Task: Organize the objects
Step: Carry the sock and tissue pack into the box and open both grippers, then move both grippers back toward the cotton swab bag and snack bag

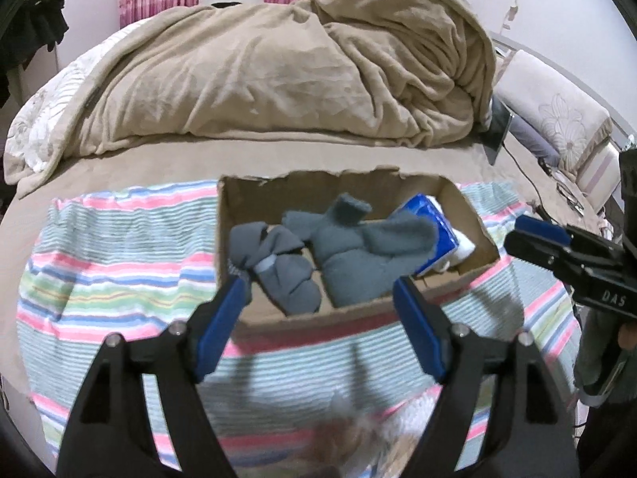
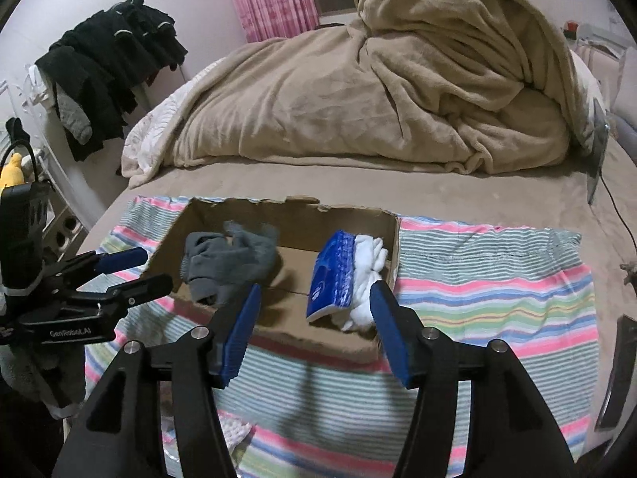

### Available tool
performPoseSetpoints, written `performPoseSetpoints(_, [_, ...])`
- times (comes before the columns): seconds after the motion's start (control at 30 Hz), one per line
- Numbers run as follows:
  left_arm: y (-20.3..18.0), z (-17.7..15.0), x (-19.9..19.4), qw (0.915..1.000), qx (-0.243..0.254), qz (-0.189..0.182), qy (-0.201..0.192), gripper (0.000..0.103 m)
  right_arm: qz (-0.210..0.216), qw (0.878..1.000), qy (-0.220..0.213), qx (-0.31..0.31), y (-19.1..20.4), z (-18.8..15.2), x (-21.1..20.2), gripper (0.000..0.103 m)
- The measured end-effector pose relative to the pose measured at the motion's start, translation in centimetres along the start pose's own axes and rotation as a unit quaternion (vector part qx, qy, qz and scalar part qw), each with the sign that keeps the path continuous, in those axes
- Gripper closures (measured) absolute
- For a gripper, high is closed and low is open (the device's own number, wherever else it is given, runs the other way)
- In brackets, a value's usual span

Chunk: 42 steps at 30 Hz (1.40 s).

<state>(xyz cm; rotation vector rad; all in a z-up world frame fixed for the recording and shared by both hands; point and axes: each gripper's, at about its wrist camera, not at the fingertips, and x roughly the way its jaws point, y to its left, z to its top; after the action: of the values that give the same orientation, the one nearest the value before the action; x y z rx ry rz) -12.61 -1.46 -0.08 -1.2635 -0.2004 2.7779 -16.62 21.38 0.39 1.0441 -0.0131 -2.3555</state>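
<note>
An open cardboard box sits on a striped towel on the bed. Inside lie grey socks, a blue tissue pack and a white cloth. My left gripper is open and empty, hovering just before the box's near wall; it also shows in the right wrist view. My right gripper is open and empty over the box's near right part; it also shows at the right in the left wrist view.
A rumpled beige blanket is heaped behind the box. Dark clothes hang on a rack at left. A tablet and cable lie at right. Blurred light items lie on the towel's near edge.
</note>
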Motion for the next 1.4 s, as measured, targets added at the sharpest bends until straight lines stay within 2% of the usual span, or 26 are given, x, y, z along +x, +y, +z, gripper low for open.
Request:
performPoseSetpoints(0.3, [0.6,-2.1,-3.2,0.9999,-0.004,-0.001,-0.017,0.024,0.007,1.000,0.003,0.002,1.4,-2.1,-1.7,0.042])
performPoseSetpoints(0.47, [0.7,-3.6,-3.8,0.9999,-0.006,-0.005,-0.013,0.024,0.010,1.000,0.009,0.005,2.2,-3.5,-2.1,0.040])
performPoseSetpoints(0.5, [0.6,-3.8,-3.8,0.9999,-0.005,-0.006,-0.011,0.024,0.012,1.000,0.011,0.004,2.5,-3.8,-2.2,0.036])
performPoseSetpoints(0.6, [0.6,-4.7,-4.1,0.9999,-0.005,-0.008,-0.009,0.024,0.016,1.000,0.015,0.003,3.2,-4.6,-2.4,0.031])
performPoseSetpoints(1.13, [1.1,-9.3,-3.8,0.9997,-0.006,-0.018,0.016,0.024,0.031,0.998,0.055,0.001,6.0,-8.9,-1.3,0.030])
performPoseSetpoints(1.4, [2.4,-11.0,-2.9,0.9988,-0.026,-0.020,0.035,0.024,0.039,0.996,0.081,-0.003,7.1,-10.5,0.5,0.029])
